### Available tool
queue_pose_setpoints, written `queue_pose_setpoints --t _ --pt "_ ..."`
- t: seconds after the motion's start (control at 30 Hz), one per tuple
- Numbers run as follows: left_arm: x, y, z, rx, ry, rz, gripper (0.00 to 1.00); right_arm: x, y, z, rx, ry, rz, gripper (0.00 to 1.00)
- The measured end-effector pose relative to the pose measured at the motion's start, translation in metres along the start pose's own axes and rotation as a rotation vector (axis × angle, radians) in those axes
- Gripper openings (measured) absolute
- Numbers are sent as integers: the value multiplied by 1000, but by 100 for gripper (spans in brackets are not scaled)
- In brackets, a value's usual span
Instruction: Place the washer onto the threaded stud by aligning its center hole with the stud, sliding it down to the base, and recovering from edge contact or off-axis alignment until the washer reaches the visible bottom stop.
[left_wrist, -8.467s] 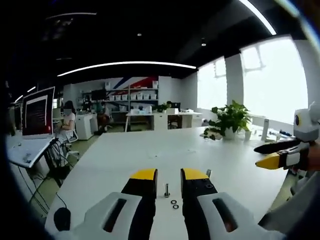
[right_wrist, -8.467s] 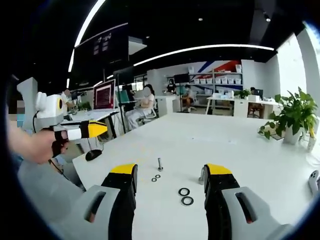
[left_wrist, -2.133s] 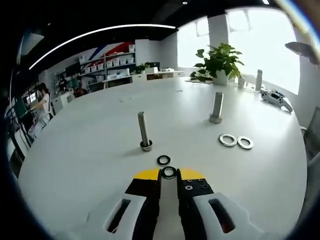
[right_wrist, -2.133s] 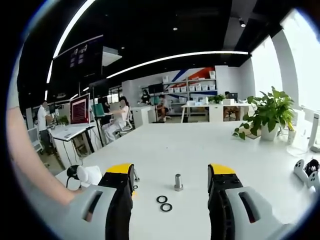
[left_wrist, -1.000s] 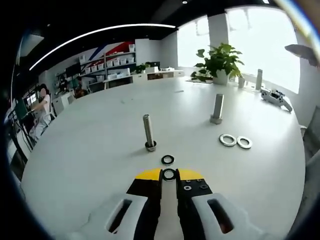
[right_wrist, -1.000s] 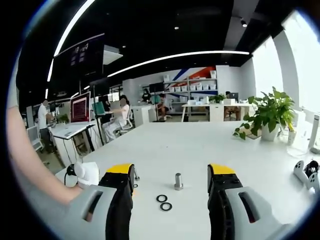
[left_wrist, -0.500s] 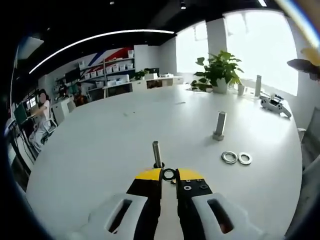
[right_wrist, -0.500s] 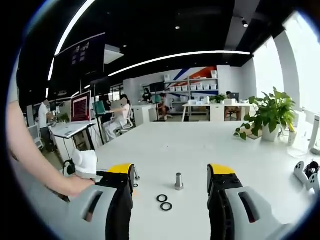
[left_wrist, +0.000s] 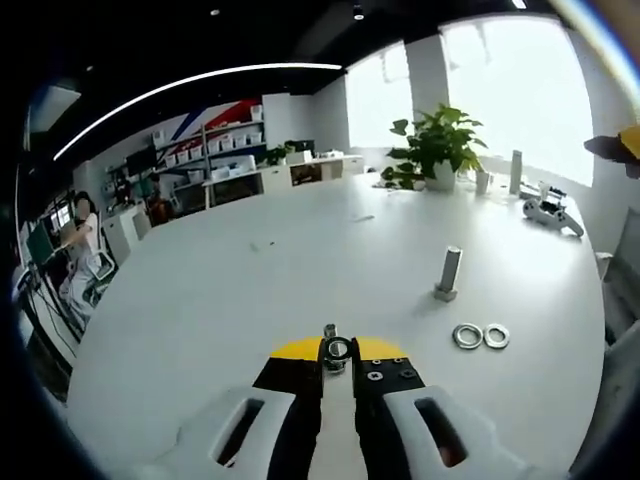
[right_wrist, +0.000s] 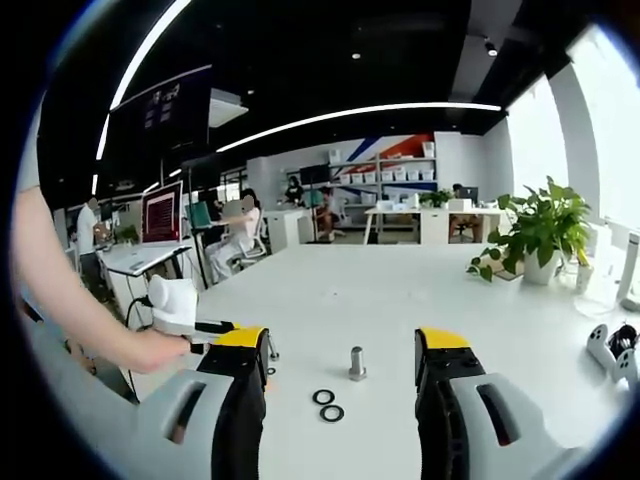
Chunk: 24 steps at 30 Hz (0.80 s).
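In the left gripper view my left gripper is shut on a small dark washer, held on edge at the yellow jaw tips. The top of the thin threaded stud pokes up just behind the washer, its lower part hidden by the jaws. In the right gripper view my right gripper stands open above the table with nothing between its jaws. There the left gripper comes in from the left in a person's hand, near the thin stud.
A short thick stud stands on the white table, with two larger washers lying beside it. A potted plant and a small device sit at the far edge. The right gripper's tip shows at the right.
My left gripper has carried the washer forward to the thin stud, which now sits right behind the jaw tips. In the right gripper view the left gripper has come further in.
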<state>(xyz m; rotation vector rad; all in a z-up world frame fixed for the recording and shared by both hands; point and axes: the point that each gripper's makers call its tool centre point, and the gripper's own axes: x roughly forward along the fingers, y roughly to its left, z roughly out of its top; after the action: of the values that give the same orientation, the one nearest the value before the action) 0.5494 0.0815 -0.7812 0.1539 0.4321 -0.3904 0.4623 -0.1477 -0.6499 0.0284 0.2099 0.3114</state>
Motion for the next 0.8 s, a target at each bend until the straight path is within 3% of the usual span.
queue_pose_setpoints --t 0.4,0.8 --pt "10 10 10 7 44 -1 8 -1 -2 1 2 -4 -9 61" --pt "18 6 9 20 87 -33 8 0 -4 0 -3 -3 -9 61"
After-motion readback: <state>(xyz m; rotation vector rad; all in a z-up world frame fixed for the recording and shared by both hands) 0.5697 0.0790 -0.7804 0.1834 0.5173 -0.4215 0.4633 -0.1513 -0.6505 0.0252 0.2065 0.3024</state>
